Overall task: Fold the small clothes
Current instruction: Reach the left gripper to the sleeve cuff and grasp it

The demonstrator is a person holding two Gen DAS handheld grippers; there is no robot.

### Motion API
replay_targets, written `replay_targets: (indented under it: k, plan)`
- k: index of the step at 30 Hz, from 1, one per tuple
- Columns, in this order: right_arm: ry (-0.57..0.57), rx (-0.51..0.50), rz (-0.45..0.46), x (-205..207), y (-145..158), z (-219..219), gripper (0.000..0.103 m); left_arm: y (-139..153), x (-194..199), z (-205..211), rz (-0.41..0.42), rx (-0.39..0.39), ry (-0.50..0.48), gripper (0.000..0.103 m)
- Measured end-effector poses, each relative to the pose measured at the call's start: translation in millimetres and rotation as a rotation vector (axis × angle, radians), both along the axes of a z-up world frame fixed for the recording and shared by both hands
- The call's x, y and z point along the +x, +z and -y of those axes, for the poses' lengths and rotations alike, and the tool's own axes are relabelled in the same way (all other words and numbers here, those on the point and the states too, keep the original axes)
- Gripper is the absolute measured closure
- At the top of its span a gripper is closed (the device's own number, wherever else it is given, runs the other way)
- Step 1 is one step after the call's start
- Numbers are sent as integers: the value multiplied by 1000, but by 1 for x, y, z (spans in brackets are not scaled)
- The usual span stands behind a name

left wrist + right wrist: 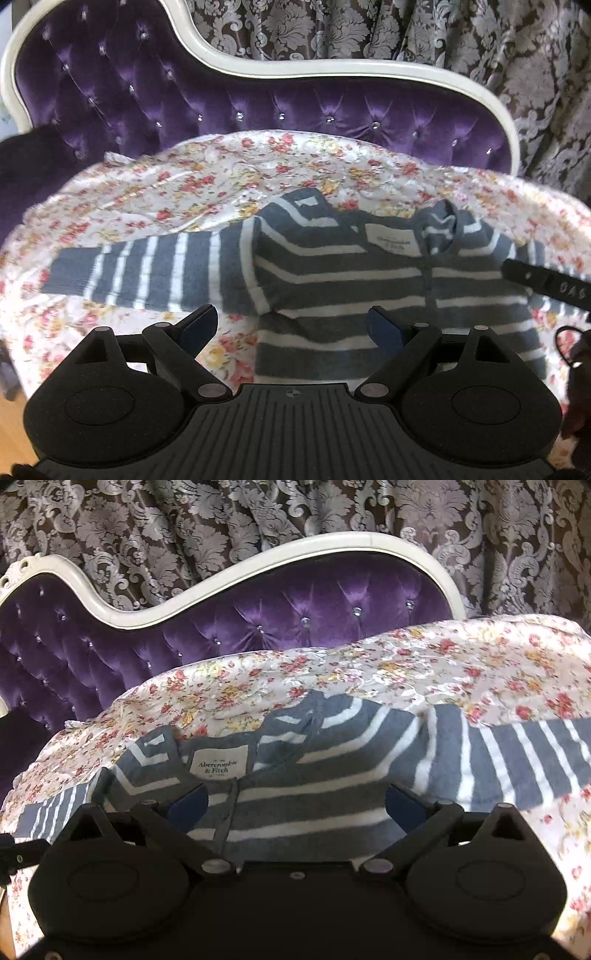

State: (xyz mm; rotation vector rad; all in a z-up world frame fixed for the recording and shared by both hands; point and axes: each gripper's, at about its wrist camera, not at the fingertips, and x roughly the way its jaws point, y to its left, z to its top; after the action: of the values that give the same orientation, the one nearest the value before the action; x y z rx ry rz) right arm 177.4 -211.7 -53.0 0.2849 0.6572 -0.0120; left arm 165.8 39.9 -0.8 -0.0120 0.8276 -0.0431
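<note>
Sweater (332,266) – grey with white stripes – lies spread flat on the floral sheet (155,177) covering the purple tufted sofa (258,107), its neck label facing up and both sleeves stretched toward the sheet's side edges. Left gripper (291,325) hangs above the sweater's lower body, jaws wide apart and empty. Right gripper (295,805) hangs just below the collar – jaws likewise spread, gripping nothing. Patterned curtains (258,517) hang behind.

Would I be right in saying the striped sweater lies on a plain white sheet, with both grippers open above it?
Not quite: the sheet is floral, not plain white, as both wrist views show. The striped sweater does lie on it, and the left gripper and right gripper are open above it.
</note>
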Motion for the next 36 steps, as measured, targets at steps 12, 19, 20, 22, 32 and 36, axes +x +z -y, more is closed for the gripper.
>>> replay_targets:
  k: [12, 19, 20, 22, 32, 36]
  plan:
    - [124, 16, 10, 5, -14, -6, 1, -16, 38, -89, 24, -165, 103, 15]
    - [127, 48, 2, 6, -15, -5, 1, -23, 61, -156, 15, -298, 206, 14]
    - [130, 55, 1, 6, -15, -4, 1, -25, 61, -164, 16, -300, 222, 14]
    - [126, 65, 2, 6, -15, -3, 1, -30, 61, -181, 8, -295, 253, 14]
    - [134, 81, -13, 9, -19, -7, 1, -64, 61, -268, 17, -419, 405, 14]
    - [131, 84, -11, 11, -20, -9, 1, -74, 62, -286, 22, -438, 433, 14]
